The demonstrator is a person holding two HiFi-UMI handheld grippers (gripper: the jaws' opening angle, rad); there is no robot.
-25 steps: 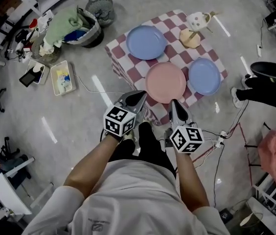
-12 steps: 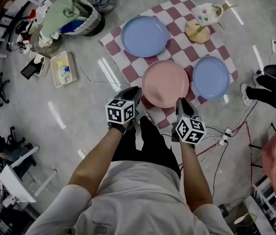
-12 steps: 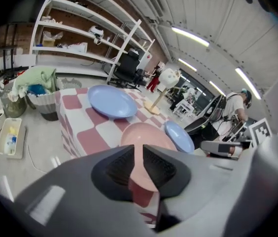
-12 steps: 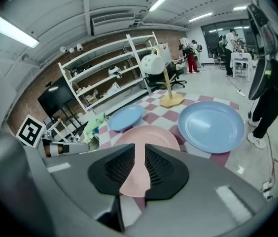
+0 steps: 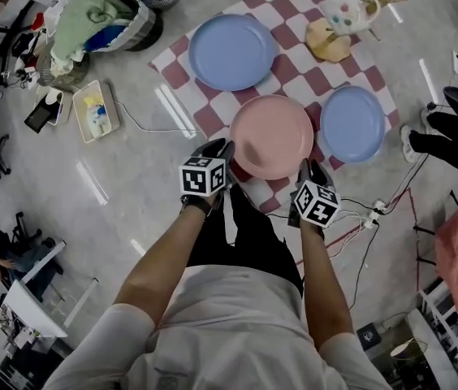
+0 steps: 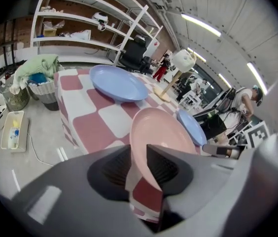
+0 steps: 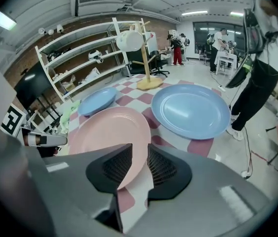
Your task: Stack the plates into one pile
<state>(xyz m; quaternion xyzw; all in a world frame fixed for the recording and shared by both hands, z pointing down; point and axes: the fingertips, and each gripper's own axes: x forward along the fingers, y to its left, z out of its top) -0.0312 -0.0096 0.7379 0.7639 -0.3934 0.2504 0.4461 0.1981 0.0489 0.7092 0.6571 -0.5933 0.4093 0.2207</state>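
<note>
Both grippers at the pink plate's (image 5: 271, 135) near rim.
The left gripper (image 5: 217, 149) and right gripper (image 5: 312, 169) each have jaws a narrow slit apart, the plate's rim showing in the gap with checked cloth (image 5: 290, 75) beside it, not clamped. The plate lies flat on the cloth, just beside one blue plate (image 5: 352, 123); another blue plate (image 5: 231, 51) lies farther back.

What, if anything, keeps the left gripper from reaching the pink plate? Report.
Likely nothing. The left gripper is at the near rim of the pink plate, jaws apart, rim lined up with their gap, nothing between. The right gripper is at the opposite edge, out of its way.
</note>
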